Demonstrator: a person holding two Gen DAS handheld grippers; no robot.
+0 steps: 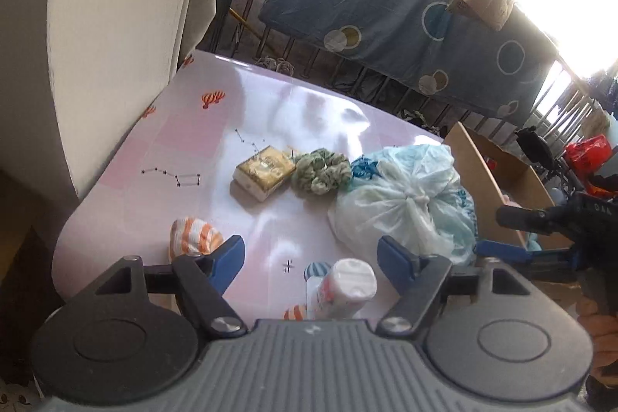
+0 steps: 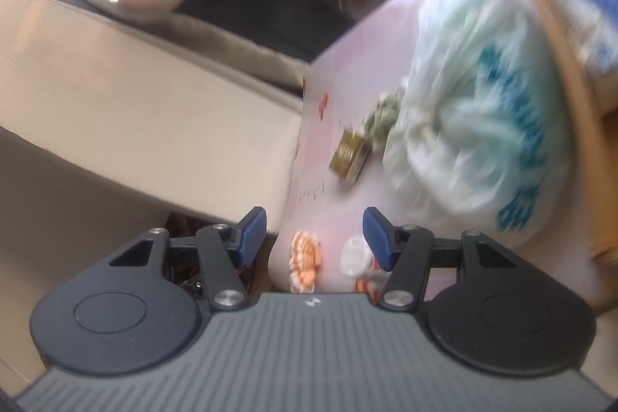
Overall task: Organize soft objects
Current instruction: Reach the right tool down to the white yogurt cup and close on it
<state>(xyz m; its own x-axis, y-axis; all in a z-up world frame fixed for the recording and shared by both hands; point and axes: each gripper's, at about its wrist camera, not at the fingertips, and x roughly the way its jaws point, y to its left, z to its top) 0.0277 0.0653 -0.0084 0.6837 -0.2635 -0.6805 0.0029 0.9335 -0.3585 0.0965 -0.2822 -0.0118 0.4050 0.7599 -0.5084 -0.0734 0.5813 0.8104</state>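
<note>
While both grippers hang empty above the near edge of the table (image 1: 247,91), the step in hand looks like a fresh pick — choosing which soft thing goes next into the cardboard box (image 1: 498,176) at the far right. The left gripper (image 1: 311,251) has its blue fingers spread wide, nothing between them but the tabletop and, below, a white-capped tube (image 1: 343,290) lying at the near edge. The right gripper (image 2: 314,236) holds its fingers moderately apart and grips nothing; its view is blurred, so fine detail there is lost.

Five things lie on the pink cloth. An orange-striped sock ball (image 1: 195,238) sits near left, just beside the left finger in that view. Farther off, a yellow tissue pack (image 1: 264,174) touches a green scrunchie (image 1: 320,170), which in turn touches a knotted plastic bag (image 1: 405,203) resting against the box wall.

The next move, I judge, calls for lowering one gripper squarely over a single item — the sock ball or the tube is closest — and closing gently, since these things squash and slip. The bag is bulky; its knot seems the surest hold.
</note>
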